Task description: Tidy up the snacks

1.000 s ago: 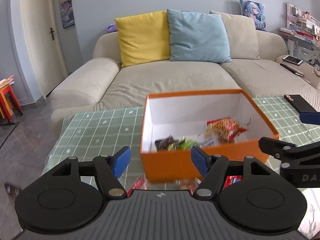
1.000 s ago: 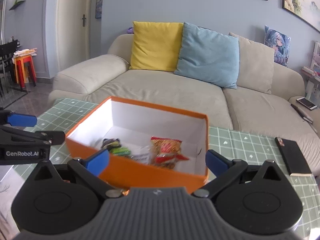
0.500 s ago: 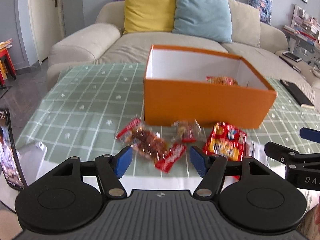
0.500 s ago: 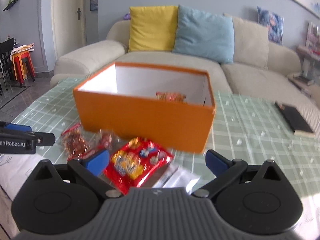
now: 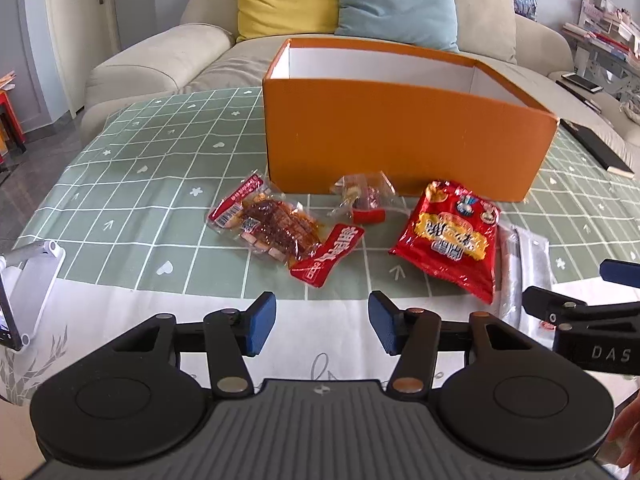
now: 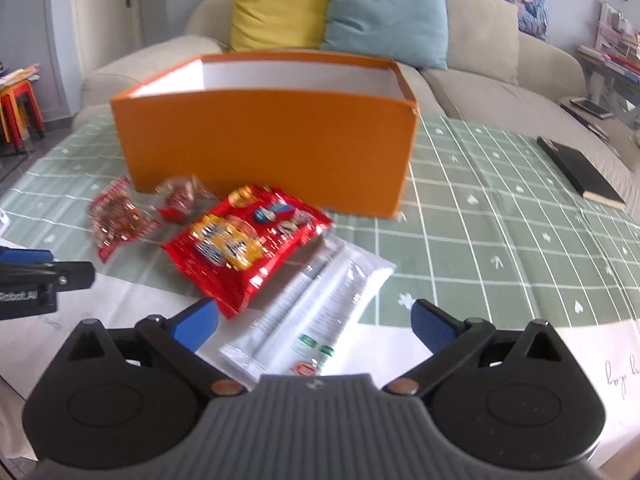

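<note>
An orange box with a white inside stands on the green checked tablecloth; it also shows in the right wrist view. In front of it lie a clear pack of brown snacks, a small clear pack, a red chip bag and a white packet. My left gripper is open and empty, near the table's front edge, short of the brown snacks. My right gripper is open and empty, low over the white packet.
A black book lies at the table's right. A phone on a white stand is at the left front edge. A beige sofa with yellow and blue cushions is behind the table.
Both grippers have pulled back and dropped from above the box to low in front of it. The snacks before the box have come into view.
</note>
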Motion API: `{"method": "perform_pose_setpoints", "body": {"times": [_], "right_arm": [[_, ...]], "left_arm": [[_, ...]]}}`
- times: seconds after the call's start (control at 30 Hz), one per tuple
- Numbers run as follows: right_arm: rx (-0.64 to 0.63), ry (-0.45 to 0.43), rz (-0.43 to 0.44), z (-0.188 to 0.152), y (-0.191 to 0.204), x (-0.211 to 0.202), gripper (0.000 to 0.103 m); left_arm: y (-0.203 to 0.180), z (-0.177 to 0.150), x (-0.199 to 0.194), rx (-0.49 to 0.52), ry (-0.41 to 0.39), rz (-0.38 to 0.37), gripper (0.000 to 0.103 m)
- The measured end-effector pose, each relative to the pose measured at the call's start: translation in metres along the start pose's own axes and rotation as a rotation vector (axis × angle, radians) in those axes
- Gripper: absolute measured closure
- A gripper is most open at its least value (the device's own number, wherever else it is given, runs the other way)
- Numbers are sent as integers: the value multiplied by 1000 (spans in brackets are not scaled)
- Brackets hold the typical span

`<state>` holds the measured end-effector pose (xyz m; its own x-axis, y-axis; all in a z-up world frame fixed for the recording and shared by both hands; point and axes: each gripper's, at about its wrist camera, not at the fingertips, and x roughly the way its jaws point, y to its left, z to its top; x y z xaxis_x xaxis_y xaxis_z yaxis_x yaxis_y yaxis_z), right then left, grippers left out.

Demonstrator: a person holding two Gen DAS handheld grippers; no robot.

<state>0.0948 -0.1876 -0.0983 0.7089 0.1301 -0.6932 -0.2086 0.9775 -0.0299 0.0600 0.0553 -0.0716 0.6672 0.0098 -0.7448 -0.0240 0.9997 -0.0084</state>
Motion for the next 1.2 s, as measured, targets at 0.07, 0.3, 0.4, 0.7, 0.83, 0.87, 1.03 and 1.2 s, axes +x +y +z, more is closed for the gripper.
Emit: {"method": "perform_pose_setpoints", "body": {"times": [0.07, 0.3, 0.4, 0.7, 0.83, 0.87, 1.03, 1.2], "right_arm": [[8, 27, 8, -2, -3, 6, 4], [27, 100, 31, -3, -3, 23, 4], [25, 104, 33, -2, -1, 27, 4], [39, 148, 11, 5, 3, 41, 4], [44, 162, 20, 8, 3, 46, 8], [44, 167, 24, 8, 3, 47, 11], [5, 161, 24, 7, 4, 48, 20], [-31, 153, 43, 5, 6, 42, 34]], "left_arm": [[1, -2, 4, -1, -1, 4, 40], [7, -4, 16, -28, -11, -10, 37], [5, -4, 22, -6, -6, 9, 35], [-10, 5, 35, 99, -55, 68, 45], [-10, 7, 45, 118, -38, 85, 67], [-10, 6, 45, 119, -43, 88, 71], [-13, 5, 43, 164, -48, 101, 87], [-13, -1, 35, 207, 6, 49, 103]]}}
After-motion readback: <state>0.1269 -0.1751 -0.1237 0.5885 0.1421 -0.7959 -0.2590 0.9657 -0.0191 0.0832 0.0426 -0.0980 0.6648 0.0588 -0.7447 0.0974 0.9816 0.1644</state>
